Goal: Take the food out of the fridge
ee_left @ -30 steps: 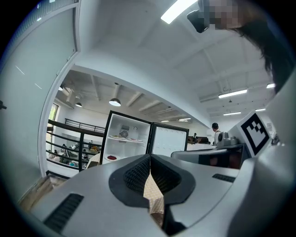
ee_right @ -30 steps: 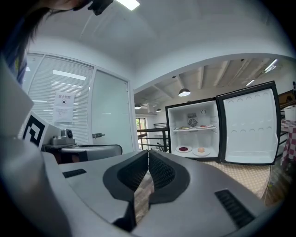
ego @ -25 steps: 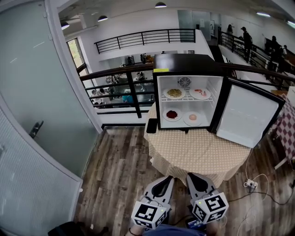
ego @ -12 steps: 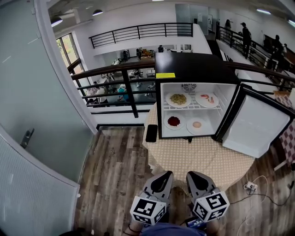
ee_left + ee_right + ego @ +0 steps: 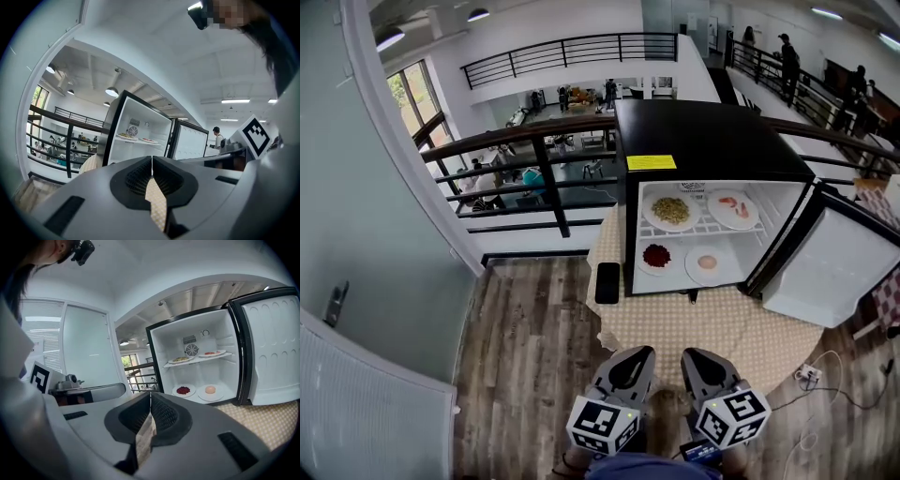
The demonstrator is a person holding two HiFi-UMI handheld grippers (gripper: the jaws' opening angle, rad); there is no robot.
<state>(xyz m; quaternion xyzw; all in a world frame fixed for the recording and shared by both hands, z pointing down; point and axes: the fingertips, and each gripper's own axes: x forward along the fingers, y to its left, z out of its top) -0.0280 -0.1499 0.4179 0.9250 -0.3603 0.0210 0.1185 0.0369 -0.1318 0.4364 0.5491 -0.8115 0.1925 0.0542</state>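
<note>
1. At the far left stands a pale frosted glass wall (image 5: 356,234), with a grey-brown wood plank floor (image 5: 525,356) at its foot.
2. Behind it runs a black metal railing (image 5: 548,187) that overlooks a lower level.
3. A flat black rectangular device (image 5: 607,282) lies at the left edge of the round desk (image 5: 722,333), which is covered with a beige checked cloth.
4. The left gripper (image 5: 635,356), grey with a square-marker cube, is low in the head view, near the desk's near edge. Its fingers (image 5: 136,177) are pressed together with nothing between them.
5. The right gripper (image 5: 697,357) is just beside the left one and not touching it. Its fingers (image 5: 165,416) are likewise pressed together and empty.
6. Beyond both grippers, a black mini fridge (image 5: 703,141) stands on the desk with a yellow label (image 5: 651,162) on its top.
7. The food is inside the fridge. On the white wire shelf, a white plate of yellow noodles (image 5: 671,210) sits on the left and a white plate of red-pink pieces (image 5: 734,208) on the right.
8. On the fridge floor, a small white plate of dark red food (image 5: 657,256) sits on the left. A white plate with a pale pink round piece (image 5: 709,263) sits to its right.
9. The fridge door (image 5: 839,267), white inside, stands swung open to the right.
10. A white power strip (image 5: 811,375) with cables lies on the floor to the right of the desk.
</note>
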